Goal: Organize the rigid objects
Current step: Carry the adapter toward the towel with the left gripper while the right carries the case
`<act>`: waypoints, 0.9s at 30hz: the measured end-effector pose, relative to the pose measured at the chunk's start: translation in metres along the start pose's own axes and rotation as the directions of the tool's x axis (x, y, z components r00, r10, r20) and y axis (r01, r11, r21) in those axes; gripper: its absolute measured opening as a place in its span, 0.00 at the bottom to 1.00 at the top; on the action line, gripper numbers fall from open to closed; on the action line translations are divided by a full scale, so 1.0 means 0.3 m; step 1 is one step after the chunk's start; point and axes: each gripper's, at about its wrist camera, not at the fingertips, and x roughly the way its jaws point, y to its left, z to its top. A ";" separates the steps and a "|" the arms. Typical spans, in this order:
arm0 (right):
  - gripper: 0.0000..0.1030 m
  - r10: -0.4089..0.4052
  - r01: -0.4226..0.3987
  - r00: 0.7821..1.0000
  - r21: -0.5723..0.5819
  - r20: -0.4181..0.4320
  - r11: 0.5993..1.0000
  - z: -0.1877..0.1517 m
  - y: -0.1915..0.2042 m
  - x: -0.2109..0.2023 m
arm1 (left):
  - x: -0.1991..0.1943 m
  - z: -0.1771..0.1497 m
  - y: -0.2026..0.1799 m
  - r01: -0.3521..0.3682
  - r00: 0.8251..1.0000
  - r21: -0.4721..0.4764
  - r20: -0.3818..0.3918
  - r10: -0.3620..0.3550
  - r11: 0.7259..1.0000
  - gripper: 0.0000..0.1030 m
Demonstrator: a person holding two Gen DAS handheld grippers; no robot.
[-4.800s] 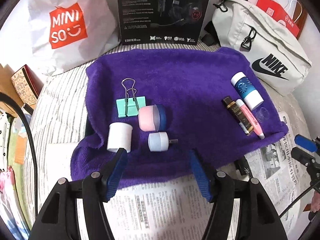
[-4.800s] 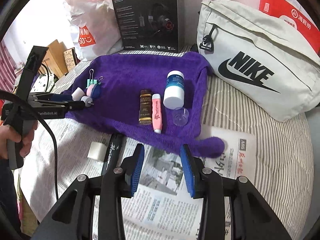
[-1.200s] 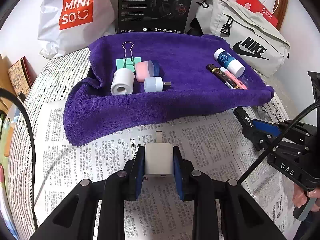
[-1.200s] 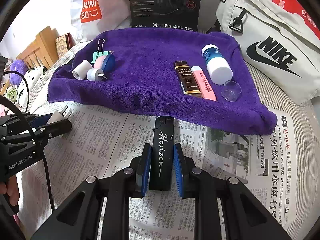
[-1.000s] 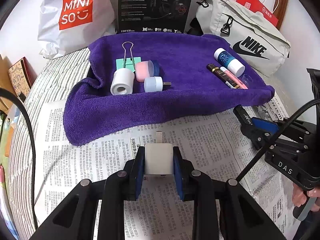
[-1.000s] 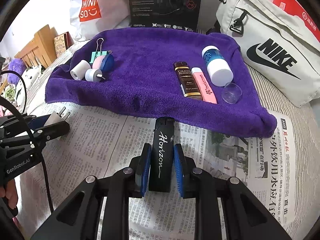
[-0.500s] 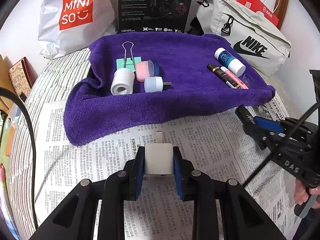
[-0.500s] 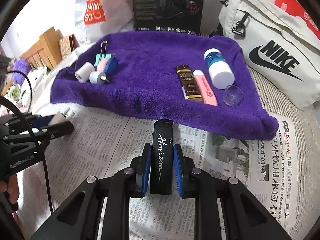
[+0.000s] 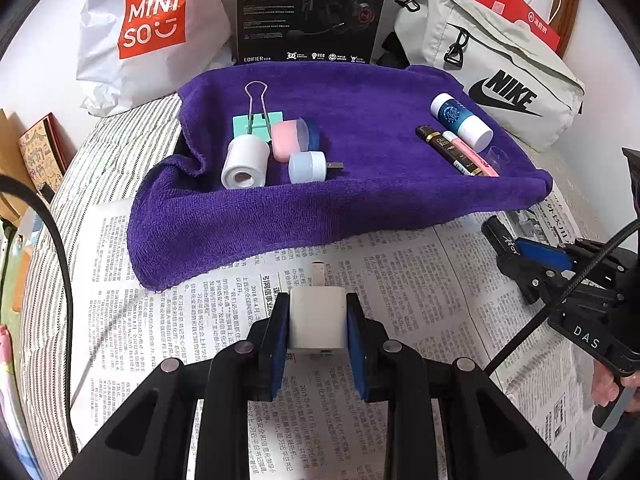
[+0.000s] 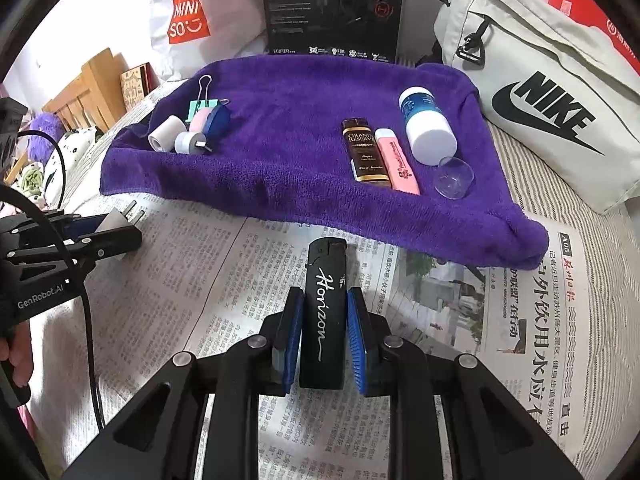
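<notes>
My left gripper (image 9: 318, 312) is shut on a white plug adapter (image 9: 317, 318), held over the newspaper (image 9: 200, 320) just short of the purple towel (image 9: 360, 200). A black lighter (image 10: 325, 312) marked Horizon stands between the blue pads of my right gripper (image 10: 325, 308), which is shut on it in front of the towel (image 10: 280, 168). On the towel's left lie a white roll (image 9: 245, 163), a pink and blue jar (image 9: 292, 140), a green binder clip (image 9: 256, 120) and a small pale plug (image 9: 310, 167). At its right are a brown lighter (image 10: 365, 150), a pink tube (image 10: 396, 164), a blue bottle (image 10: 426, 130) and a clear cap (image 10: 454, 178).
Behind the towel stand a Miniso bag (image 9: 152, 32), a black headset box (image 9: 312, 12) and a grey Nike bag (image 9: 492, 68). A red bag (image 9: 520, 12) is at the back right. Striped bedding (image 9: 120, 140) lies under the newspaper. A hand (image 9: 608, 388) holds the other gripper.
Both grips are unchanged over the last second. In the right wrist view the scene has shifted slightly; several seconds ago both grippers were open and empty.
</notes>
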 end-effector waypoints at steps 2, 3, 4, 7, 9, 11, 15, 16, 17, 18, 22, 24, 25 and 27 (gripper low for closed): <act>0.22 0.015 -0.015 1.000 0.006 0.001 1.000 0.001 -0.009 0.000 | 0.001 0.000 -0.003 -0.003 1.000 0.002 0.000 0.003 1.000 0.25; 0.22 0.022 -0.022 1.000 0.005 -0.002 1.000 0.003 -0.012 0.000 | 0.001 0.000 -0.003 -0.003 1.000 0.001 0.001 0.003 1.000 0.25; 0.22 0.030 -0.030 1.000 0.009 -0.006 0.999 0.005 -0.017 0.000 | 0.001 0.000 -0.002 0.001 1.000 -0.002 0.002 -0.001 1.000 0.25; 0.21 0.059 -0.059 0.998 0.027 -0.016 0.998 0.007 -0.032 -0.011 | -0.002 0.002 0.001 0.008 1.000 -0.013 -0.002 -0.008 1.000 0.25; 0.21 0.052 -0.051 0.999 0.025 -0.017 0.998 0.007 -0.035 -0.021 | -0.009 0.004 0.003 0.014 1.000 -0.015 -0.003 -0.014 1.000 0.25; 0.21 0.049 -0.048 0.999 0.022 -0.014 0.999 0.008 -0.035 -0.035 | -0.020 0.006 0.004 0.012 1.000 -0.015 0.000 -0.012 1.000 0.25; 0.21 0.048 -0.048 0.999 0.021 -0.002 0.999 0.013 -0.039 -0.062 | -0.045 0.011 0.008 0.018 1.000 -0.019 0.008 -0.018 1.000 0.25; 0.21 0.049 -0.049 0.999 0.021 -0.002 0.999 0.013 -0.040 -0.066 | -0.049 0.012 0.008 0.017 1.000 -0.019 0.008 -0.017 1.000 0.25; 0.21 0.049 -0.049 0.999 0.022 -0.001 0.999 0.013 -0.041 -0.071 | -0.054 0.012 0.007 0.015 1.000 -0.019 0.010 -0.014 1.000 0.25; 0.21 0.050 -0.050 0.999 0.021 0.001 0.999 0.013 -0.041 -0.077 | -0.058 0.011 0.007 0.014 1.000 -0.019 0.011 -0.014 1.000 0.25; 0.21 0.050 -0.050 0.999 0.014 0.006 0.999 0.005 -0.039 -0.095 | -0.066 0.001 0.011 0.026 1.000 -0.027 0.017 -0.026 0.999 0.25; 0.21 0.056 -0.056 0.998 0.018 0.001 0.998 -0.001 -0.041 -0.096 | -0.067 -0.004 0.020 0.042 0.999 -0.040 0.021 -0.041 0.998 0.25; 0.21 0.054 -0.054 0.999 0.019 0.000 0.998 -0.005 -0.041 -0.094 | -0.067 -0.004 0.023 0.046 0.999 -0.043 0.022 -0.045 0.998 0.25; 0.21 0.057 -0.057 0.998 0.022 -0.003 0.998 -0.010 -0.040 -0.092 | -0.063 -0.004 0.025 0.051 0.999 -0.043 0.020 -0.050 0.998 0.25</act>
